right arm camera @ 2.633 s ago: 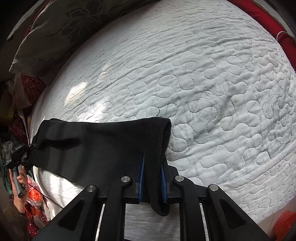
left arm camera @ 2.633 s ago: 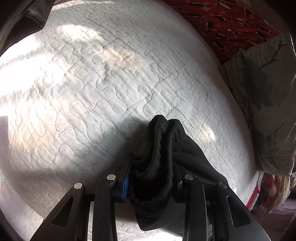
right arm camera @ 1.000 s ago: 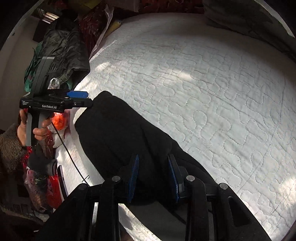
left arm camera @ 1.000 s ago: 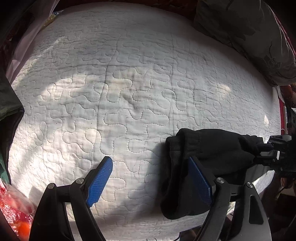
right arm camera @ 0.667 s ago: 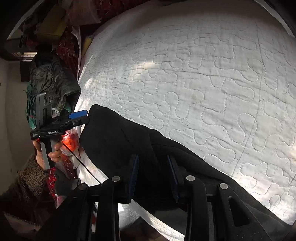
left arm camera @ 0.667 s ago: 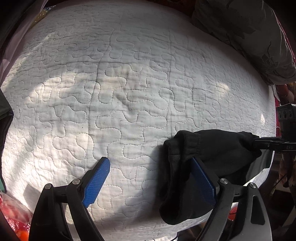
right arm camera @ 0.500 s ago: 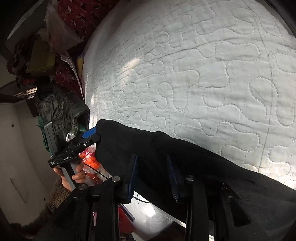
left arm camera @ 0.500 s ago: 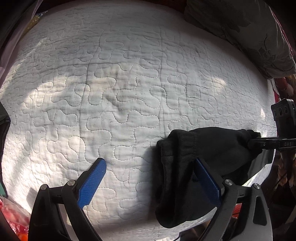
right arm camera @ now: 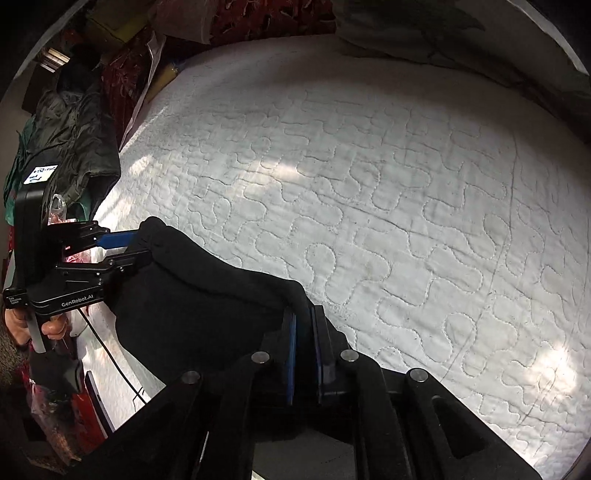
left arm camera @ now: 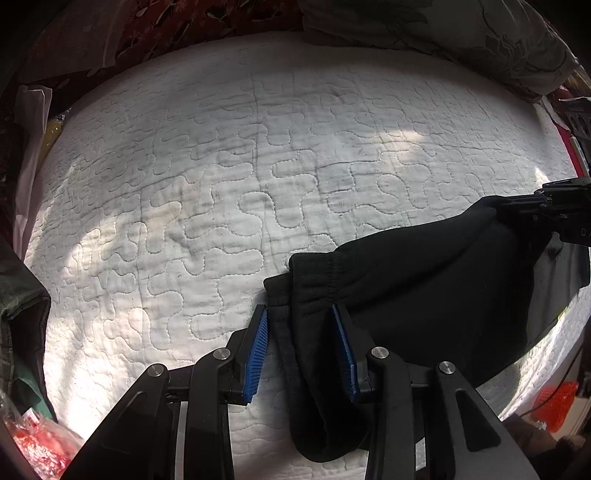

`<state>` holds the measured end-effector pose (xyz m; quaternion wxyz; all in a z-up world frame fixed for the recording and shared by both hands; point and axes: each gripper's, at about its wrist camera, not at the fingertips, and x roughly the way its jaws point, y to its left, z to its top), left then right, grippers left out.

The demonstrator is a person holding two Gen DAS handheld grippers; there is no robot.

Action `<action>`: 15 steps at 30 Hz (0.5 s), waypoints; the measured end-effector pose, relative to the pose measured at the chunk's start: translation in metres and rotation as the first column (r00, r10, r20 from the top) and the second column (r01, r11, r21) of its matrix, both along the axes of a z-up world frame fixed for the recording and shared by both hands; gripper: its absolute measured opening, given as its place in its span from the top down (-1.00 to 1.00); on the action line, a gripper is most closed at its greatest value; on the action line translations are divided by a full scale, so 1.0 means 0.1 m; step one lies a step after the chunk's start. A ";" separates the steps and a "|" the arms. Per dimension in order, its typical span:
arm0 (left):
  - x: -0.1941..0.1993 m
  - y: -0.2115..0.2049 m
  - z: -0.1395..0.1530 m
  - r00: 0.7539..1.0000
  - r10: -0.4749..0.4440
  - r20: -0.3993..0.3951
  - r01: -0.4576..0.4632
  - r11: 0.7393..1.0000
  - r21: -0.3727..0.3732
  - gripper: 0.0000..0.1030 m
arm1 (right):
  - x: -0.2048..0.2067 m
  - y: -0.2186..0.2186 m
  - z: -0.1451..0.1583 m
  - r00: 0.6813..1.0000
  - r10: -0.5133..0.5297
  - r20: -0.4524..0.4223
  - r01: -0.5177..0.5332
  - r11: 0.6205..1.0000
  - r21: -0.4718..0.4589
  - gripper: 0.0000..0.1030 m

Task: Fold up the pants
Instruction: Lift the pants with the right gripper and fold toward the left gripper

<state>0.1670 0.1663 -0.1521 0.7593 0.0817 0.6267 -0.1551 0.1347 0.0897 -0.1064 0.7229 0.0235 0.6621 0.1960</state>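
The black pants (left arm camera: 424, 288) hang stretched between my two grippers over the near edge of the white quilted bed (left arm camera: 258, 184). My left gripper (left arm camera: 301, 325) is shut on the bunched waistband end, its blue pads pressing the cloth from both sides. In the right wrist view my right gripper (right arm camera: 303, 325) is shut on the other end of the pants (right arm camera: 207, 306), and the left gripper (right arm camera: 136, 243) shows at the left, clamped on the far corner. In the left wrist view the right gripper (left arm camera: 524, 208) holds the far right corner.
A grey floral pillow (left arm camera: 461, 33) lies along the head of the bed, with red patterned fabric (left arm camera: 177, 26) beside it. A dark green jacket (right arm camera: 70, 125) is piled off the bed's left side. Red bags (left arm camera: 33, 446) and an orange basket (left arm camera: 554, 398) sit below the bed edge.
My left gripper was open beside the waistband and has closed on it. My right gripper kept its hold and swung to face across the bed; the pants are now stretched between both.
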 end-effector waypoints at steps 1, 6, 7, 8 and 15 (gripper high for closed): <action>-0.02 0.00 0.05 1.000 0.010 0.002 -0.010 1.000 -0.018 0.33 | 0.01 -0.03 0.04 1.000 -0.025 0.008 0.025 1.000 0.019 0.75; -0.05 0.13 0.45 0.996 0.068 0.059 -0.059 0.988 -0.143 0.06 | -0.07 -0.45 0.38 0.982 -0.184 0.051 0.179 0.980 0.082 0.45; -0.05 0.15 0.49 0.996 0.076 0.055 -0.067 0.985 -0.162 -0.15 | -0.11 -0.50 0.40 0.982 -0.185 0.045 0.181 0.980 0.081 0.40; -0.05 0.16 0.52 0.995 0.081 0.051 -0.071 0.982 -0.177 -0.25 | -0.15 -0.53 0.40 0.983 -0.181 0.039 0.178 0.981 0.076 0.37; 0.03 -0.32 0.39 0.992 -0.061 0.114 0.057 0.998 0.038 -0.34 | -0.35 -0.47 0.28 0.995 -0.092 0.048 0.093 0.996 -0.018 0.22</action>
